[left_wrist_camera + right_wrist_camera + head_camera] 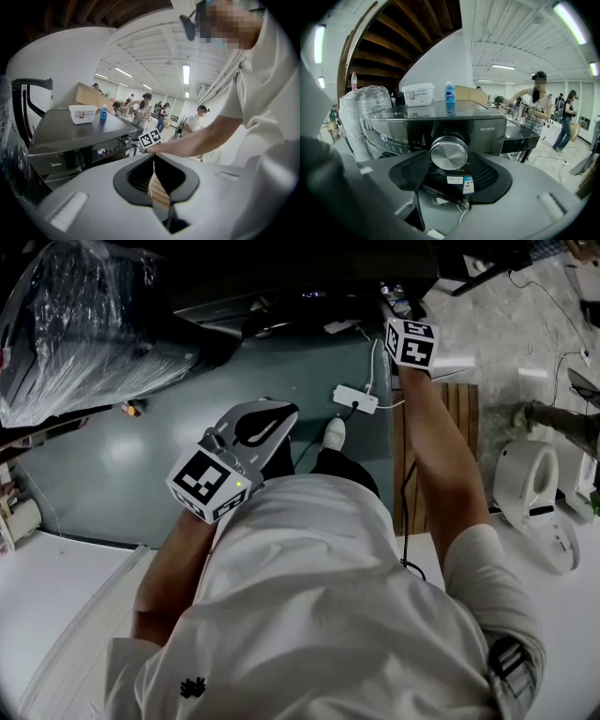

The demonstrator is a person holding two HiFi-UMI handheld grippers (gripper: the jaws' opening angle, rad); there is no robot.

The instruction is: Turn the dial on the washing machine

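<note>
Seen from above, a person in a white shirt [328,596] holds the grey-shelled left gripper [267,423], with its black-and-white marker cube, close before the chest over a dull green floor [112,456]. The right gripper [411,341] is stretched forward on a straight arm to the dark washing machine [281,277], its fingers out of sight. A white power strip [356,398] lies on the floor between the grippers, a clear-plastic-wrapped bundle [75,324] sits upper left, and a slatted wooden pallet [464,399] lies under the right arm.

The dial [448,152] sits on the washing machine [487,131] front; box [417,94] and bottle [450,95] on top.
</note>
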